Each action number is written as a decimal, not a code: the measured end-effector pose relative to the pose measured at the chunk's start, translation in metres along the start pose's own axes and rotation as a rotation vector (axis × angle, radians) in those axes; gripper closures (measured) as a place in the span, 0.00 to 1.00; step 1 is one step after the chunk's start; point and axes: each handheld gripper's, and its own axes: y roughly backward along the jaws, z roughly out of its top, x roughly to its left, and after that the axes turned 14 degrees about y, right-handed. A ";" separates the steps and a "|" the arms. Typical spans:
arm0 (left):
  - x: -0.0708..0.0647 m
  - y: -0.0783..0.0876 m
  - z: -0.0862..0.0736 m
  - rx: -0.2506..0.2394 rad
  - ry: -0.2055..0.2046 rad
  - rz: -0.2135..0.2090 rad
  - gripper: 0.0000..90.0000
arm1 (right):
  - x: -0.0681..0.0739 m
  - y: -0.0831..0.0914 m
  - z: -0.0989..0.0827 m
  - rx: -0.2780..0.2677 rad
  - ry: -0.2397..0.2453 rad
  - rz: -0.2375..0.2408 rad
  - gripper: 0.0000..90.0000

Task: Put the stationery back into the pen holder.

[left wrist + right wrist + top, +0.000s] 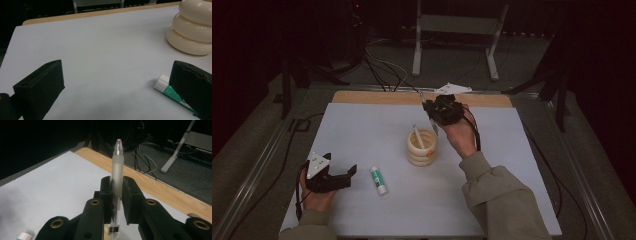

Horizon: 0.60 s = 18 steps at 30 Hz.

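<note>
We clamp the pen (117, 170) in our right gripper (117, 187), raised beside the holder (422, 148), apparently to drop it in. Our left gripper (117, 85) rests wide and empty by the glue stick (379, 180), probably next.

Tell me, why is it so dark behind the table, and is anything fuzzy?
High view: light falls on the white table, the room behind stays dim. Left gripper view: the near jaws look soft, the glue stick sharper. Right gripper view: the pen is sharp, with a black background.
</note>
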 end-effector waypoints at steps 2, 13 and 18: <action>0.000 0.000 0.000 0.000 0.000 0.000 0.00 | 0.001 -0.001 0.000 -0.001 -0.001 0.001 0.89; 0.000 0.000 0.000 0.001 0.000 0.000 0.00 | 0.008 -0.004 0.001 -0.006 0.012 0.020 0.89; 0.000 0.000 0.000 0.001 0.000 0.000 0.00 | 0.012 -0.004 0.000 -0.007 0.017 0.027 0.89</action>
